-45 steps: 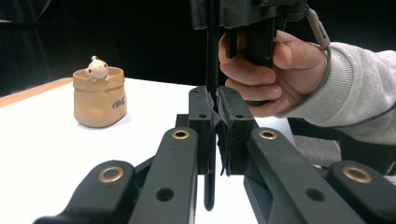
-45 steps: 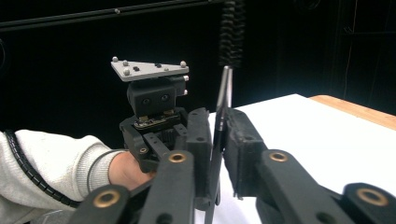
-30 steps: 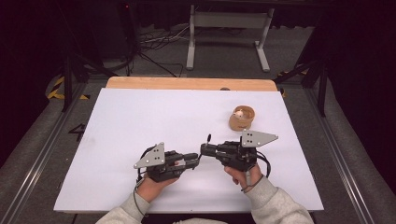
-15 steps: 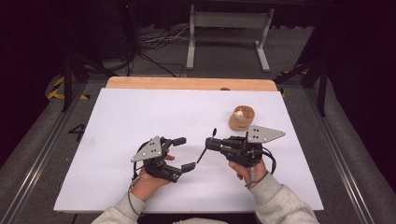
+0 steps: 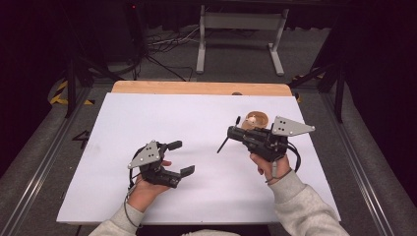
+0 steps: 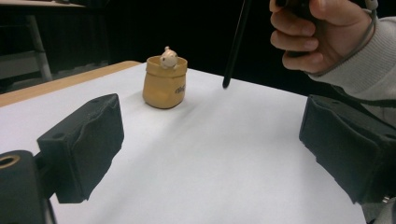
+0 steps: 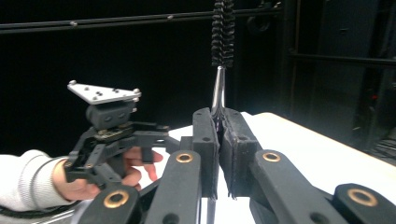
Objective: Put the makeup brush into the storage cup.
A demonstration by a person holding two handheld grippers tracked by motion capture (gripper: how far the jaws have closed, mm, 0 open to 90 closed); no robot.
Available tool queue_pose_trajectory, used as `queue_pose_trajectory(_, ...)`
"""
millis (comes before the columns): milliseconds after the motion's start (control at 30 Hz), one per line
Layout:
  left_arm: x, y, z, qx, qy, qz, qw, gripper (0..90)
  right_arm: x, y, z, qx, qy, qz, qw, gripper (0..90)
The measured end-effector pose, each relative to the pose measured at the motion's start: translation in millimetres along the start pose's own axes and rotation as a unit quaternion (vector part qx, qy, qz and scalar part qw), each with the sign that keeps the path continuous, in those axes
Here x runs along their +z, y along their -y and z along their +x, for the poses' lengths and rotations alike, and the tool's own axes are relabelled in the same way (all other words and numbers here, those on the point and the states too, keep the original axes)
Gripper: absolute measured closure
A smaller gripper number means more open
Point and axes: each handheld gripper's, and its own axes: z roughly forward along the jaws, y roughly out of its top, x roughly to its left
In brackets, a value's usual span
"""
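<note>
A: Your right gripper point(image 5: 231, 135), what's w/ the jaws?

B: Clamped tight on a thin brush point(image 7: 222, 32). Metal stem pinched btwn the pads point(image 7: 205, 140), bristles sticking up past them. In the high view the handle end angles down toward the table point(image 5: 147, 123).

A: And your left gripper point(image 5: 181, 158)?

B: Jaws spread wide, nothing btwn them, not touching anything. It's low over the sheet, near edge.

A: The pot point(image 6: 164, 81)?

B: Upright on the table, far right side, just beyond your right gripper. Small figure point(image 6: 168, 58) peeking out the top.
</note>
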Motion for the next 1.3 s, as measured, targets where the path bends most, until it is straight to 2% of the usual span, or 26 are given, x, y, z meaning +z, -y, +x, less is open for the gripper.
queue_pose_trajectory(333,-18.1,-2.0,7.1,-0.007,-0.024,-0.009,0.9997,6.8,-10.9,-17.2,-18.0,-0.003,0.039,-0.006,0.9992,84.8)
queue_pose_trajectory(567,-28.4,-1.9,9.9,-0.002,-0.042,-0.006,0.9991,6.7,-10.7,-21.9,-34.2,-0.006,0.084,-0.012,0.9963,84.9)
queue_pose_trajectory(600,-28.4,-1.9,9.9,-0.002,-0.042,-0.006,0.9991,6.7,-10.7,-21.9,-34.2,-0.006,0.084,-0.012,0.9963,84.9)
queue_pose_trajectory(700,-32.7,-2.2,11.9,-0.004,-0.051,-0.008,0.9987,6.7,-9.9,-22.7,-43.8,-0.007,0.112,-0.009,0.9936,84.8)
queue_pose_trajectory(733,-33.7,-2.2,12.6,-0.003,-0.054,-0.009,0.9985,6.7,-9.9,-22.7,-43.8,-0.007,0.112,-0.009,0.9936,84.8)
queue_pose_trajectory(833,-35.5,-1.8,13.5,-0.003,-0.059,-0.006,0.9982,6.7,-9.0,-23.3,-55.0,-0.002,0.139,-0.010,0.9902,84.8)
queue_pose_trajectory(867,-35.9,-1.5,13.6,-0.003,-0.061,-0.004,0.9981,6.7,-9.0,-23.3,-55.0,-0.002,0.139,-0.010,0.9902,84.8)
queue_pose_trajectory(1000,-36.2,-1.1,14.3,-0.002,-0.064,-0.001,0.9979,6.7,-8.7,-28.0,-65.9,-0.004,0.168,-0.009,0.9857,84.8)
queue_pose_trajectory(1067,-36.1,-0.8,14.4,-0.001,-0.066,-0.001,0.9978,6.7,-8.8,-28.8,-67.6,-0.004,0.173,-0.009,0.9849,84.8)
queue_pose_trajectory(1300,-37.3,0.5,15.4,-0.002,-0.072,0.000,0.9974,6.8,-9.1,-32.0,-76.5,-0.009,0.207,-0.003,0.9783,84.8)
